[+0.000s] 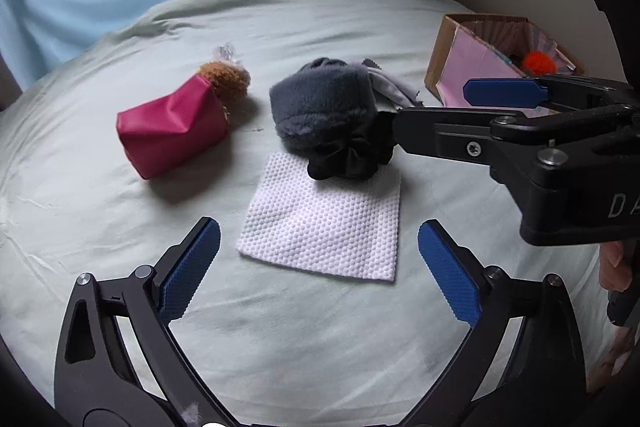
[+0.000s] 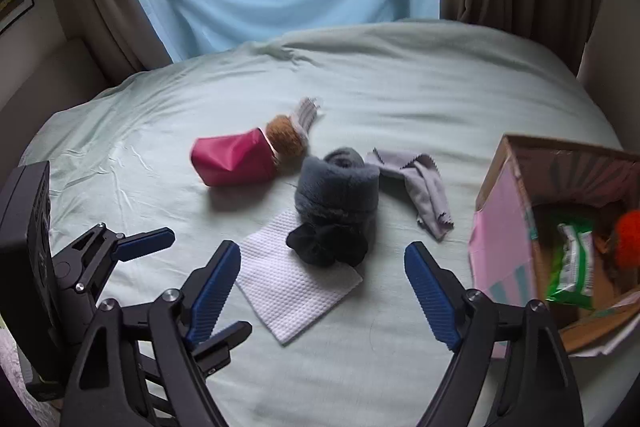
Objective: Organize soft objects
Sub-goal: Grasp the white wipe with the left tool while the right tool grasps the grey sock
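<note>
Both claws hang open and empty over the pale green bedsheet (image 2: 400, 87): left gripper (image 1: 319, 249), right gripper (image 2: 322, 269). Between and beyond them lies a white textured cloth (image 1: 326, 223), a black scrunchie (image 2: 326, 241) on its far edge touching a rolled grey fleece (image 2: 338, 187). Magenta pouch (image 1: 172, 131) far left; cardboard box (image 2: 520, 195) right

Black scrunchie (image 2: 327, 242) (on white cloth (image 2: 296, 291)) between right gripper (image 2: 322, 283) fingers
</note>
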`<state>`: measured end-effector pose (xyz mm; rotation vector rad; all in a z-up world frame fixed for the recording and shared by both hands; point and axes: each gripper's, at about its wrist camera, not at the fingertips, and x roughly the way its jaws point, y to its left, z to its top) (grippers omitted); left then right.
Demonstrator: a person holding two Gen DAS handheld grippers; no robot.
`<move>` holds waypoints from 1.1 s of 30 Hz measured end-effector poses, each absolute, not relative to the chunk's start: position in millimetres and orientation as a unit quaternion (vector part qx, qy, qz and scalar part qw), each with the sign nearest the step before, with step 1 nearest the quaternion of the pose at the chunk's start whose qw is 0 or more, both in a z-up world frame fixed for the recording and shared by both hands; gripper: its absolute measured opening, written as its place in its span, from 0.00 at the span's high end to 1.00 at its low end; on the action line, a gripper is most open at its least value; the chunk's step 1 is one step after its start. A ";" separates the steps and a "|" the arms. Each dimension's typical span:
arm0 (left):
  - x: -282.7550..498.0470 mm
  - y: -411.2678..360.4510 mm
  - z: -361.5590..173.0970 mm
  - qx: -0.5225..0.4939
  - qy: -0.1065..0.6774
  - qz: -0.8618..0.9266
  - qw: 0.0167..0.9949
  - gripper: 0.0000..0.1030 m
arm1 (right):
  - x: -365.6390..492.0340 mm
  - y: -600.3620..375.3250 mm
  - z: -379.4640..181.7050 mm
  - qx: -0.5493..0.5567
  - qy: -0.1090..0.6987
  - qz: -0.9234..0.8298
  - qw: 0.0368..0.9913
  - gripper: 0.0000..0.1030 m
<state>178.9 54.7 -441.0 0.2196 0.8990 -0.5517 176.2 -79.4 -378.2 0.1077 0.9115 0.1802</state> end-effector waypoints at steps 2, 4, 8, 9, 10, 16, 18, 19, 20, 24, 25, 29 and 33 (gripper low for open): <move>184.6 48.9 -458.5 0.108 0.433 -0.269 0.853 0.07 | 184.0 -79.4 -394.5 0.050 0.444 0.088 0.890 0.27; 189.1 44.9 -472.3 0.109 0.435 -0.271 0.851 0.10 | 190.7 -80.2 -408.2 0.053 0.448 0.090 0.888 0.28; 196.5 39.6 -494.7 0.108 0.440 -0.275 0.848 0.15 | 199.5 -82.4 -428.2 0.072 0.454 0.098 0.882 0.32; 197.4 39.0 -497.4 0.109 0.439 -0.275 0.848 0.15 | 201.5 -82.1 -431.7 0.071 0.455 0.099 0.882 0.35; 198.0 38.9 -499.3 0.108 0.435 -0.276 0.850 0.15 | 203.7 -81.7 -434.5 0.071 0.454 0.100 0.883 0.36; 203.1 38.6 -500.6 0.100 0.435 -0.278 0.850 0.36 | 215.9 -77.0 -444.5 0.075 0.454 0.114 0.880 0.46; 205.4 37.8 -498.8 0.101 0.438 -0.279 0.849 0.46 | 218.6 -77.3 -445.5 0.076 0.454 0.115 0.880 0.52; 206.5 37.2 -498.5 0.102 0.439 -0.280 0.848 0.54 | 219.5 -77.7 -445.5 0.077 0.454 0.115 0.880 0.55; 207.6 36.1 -496.9 0.103 0.440 -0.283 0.846 0.57 | 220.0 -78.3 -445.6 0.078 0.454 0.115 0.880 0.57; 205.1 31.8 -493.8 0.113 0.441 -0.292 0.841 0.77 | 219.8 -78.0 -447.0 0.075 0.458 0.118 0.878 0.72; 204.2 31.0 -492.8 0.115 0.442 -0.293 0.840 0.82 | 218.5 -76.9 -446.6 0.071 0.458 0.121 0.878 0.76; 199.4 29.6 -486.4 0.114 0.442 -0.295 0.839 0.90 | 215.0 -76.3 -441.4 0.070 0.453 0.122 0.880 0.82; 189.5 33.0 -470.7 0.112 0.432 -0.297 0.844 0.91 | 213.3 -80.7 -431.5 0.081 0.447 0.117 0.883 0.82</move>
